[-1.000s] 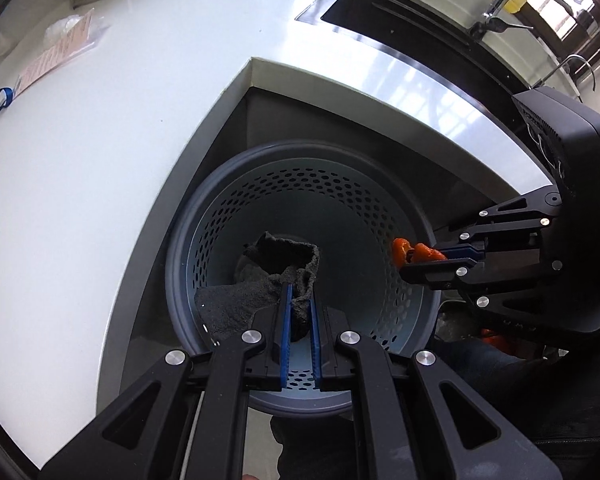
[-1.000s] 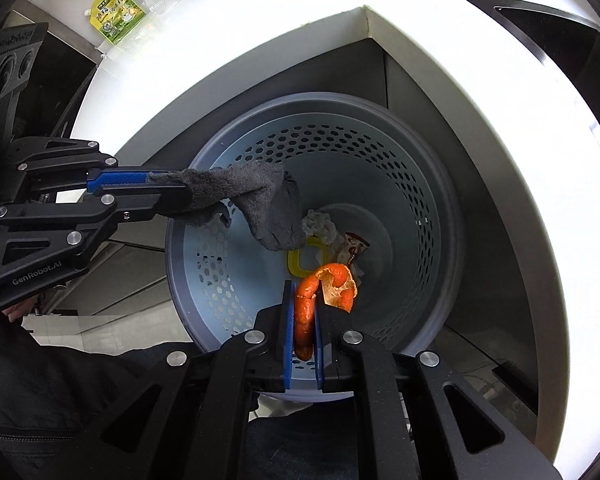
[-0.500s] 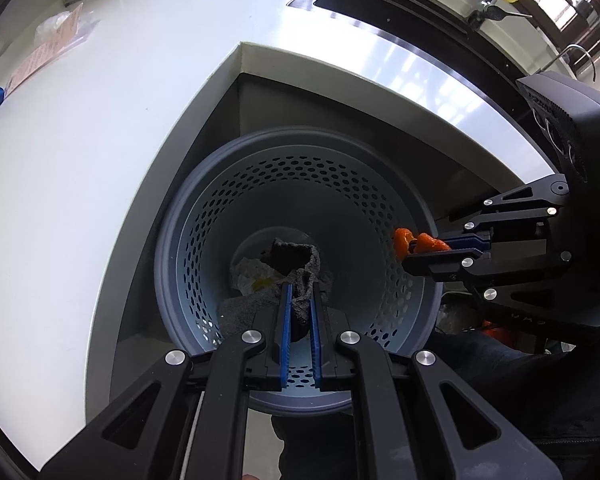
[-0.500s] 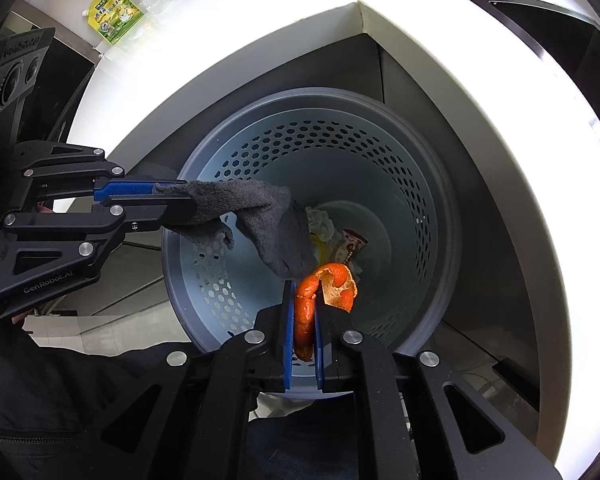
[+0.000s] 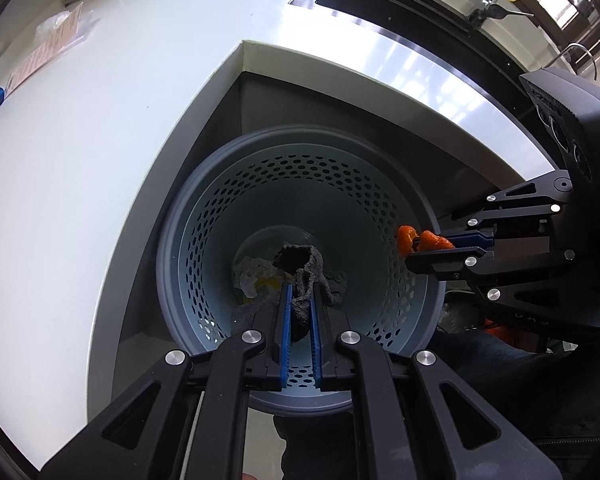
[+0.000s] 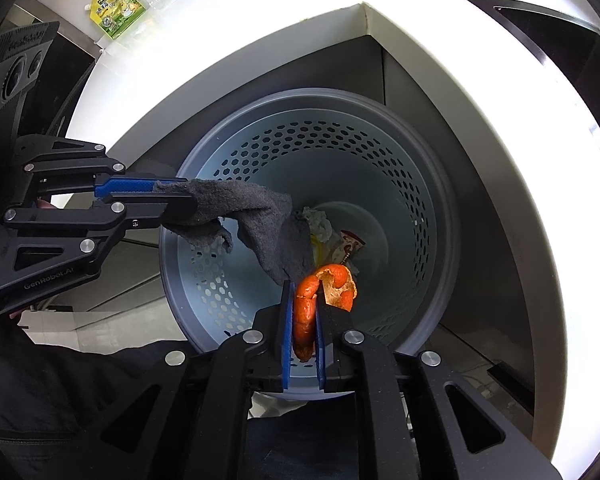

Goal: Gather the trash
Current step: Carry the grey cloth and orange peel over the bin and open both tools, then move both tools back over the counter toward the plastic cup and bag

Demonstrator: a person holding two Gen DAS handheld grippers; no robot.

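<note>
The left gripper is clamped on a grey rag that hangs over the mouth of the perforated waste bin. The right gripper pinches an orange peel above the same bin. Deeper down lie crumpled paper and a wrapper. Beyond, the white counter carries a green pouch.

left tongs clamp grey rag | over perforated bin

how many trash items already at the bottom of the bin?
3 visible in the perforated bin: crumpled white tissue, yellow scrap, small snack wrapper. The hanging grey cloth may hide more.
</note>
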